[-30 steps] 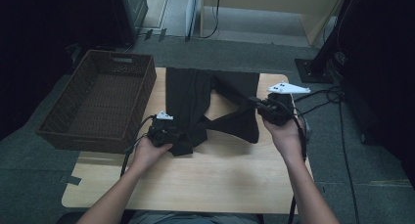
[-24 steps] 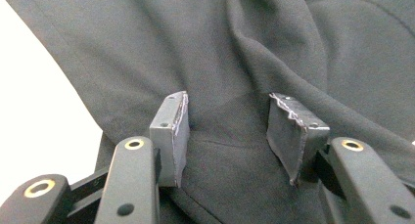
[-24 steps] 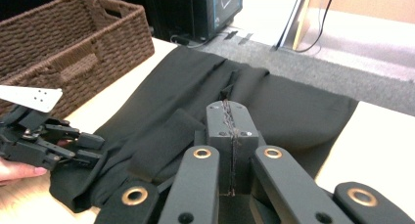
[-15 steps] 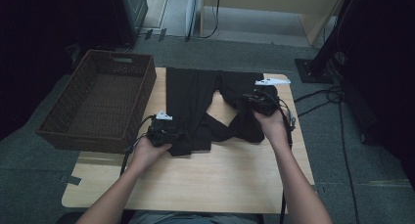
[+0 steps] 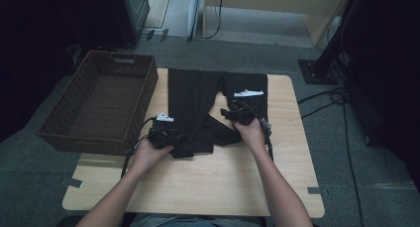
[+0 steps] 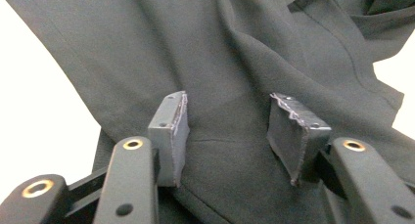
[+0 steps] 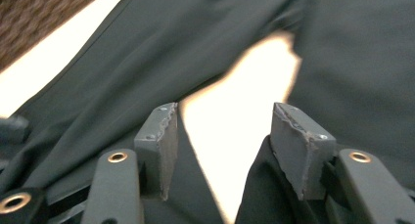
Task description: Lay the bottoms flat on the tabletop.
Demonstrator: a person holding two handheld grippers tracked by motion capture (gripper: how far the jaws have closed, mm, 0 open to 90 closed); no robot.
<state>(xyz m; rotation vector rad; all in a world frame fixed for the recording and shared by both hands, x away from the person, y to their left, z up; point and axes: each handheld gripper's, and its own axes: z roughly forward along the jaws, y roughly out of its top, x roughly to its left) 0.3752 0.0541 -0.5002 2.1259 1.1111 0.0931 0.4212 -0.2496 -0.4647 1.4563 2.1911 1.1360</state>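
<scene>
Trousers (image 5: 190, 100): black, laid flat; long axis runs away from the person.
Left gripper (image 5: 179, 138): jaws spread over fabric.
Right gripper (image 5: 227, 112): jaws just opened, nothing pinched.

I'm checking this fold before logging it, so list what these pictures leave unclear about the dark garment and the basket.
- Dark garment, high view: too dark to show folds or layers; its near edge lies under the left hand-held gripper and the right hand-held gripper.
- Left gripper view: the frame edges crop the garment, so its type stays unclear.
- Right gripper view: motion blur smears the cloth.
- Wicker basket, high view: its interior is too shadowed to judge.
</scene>
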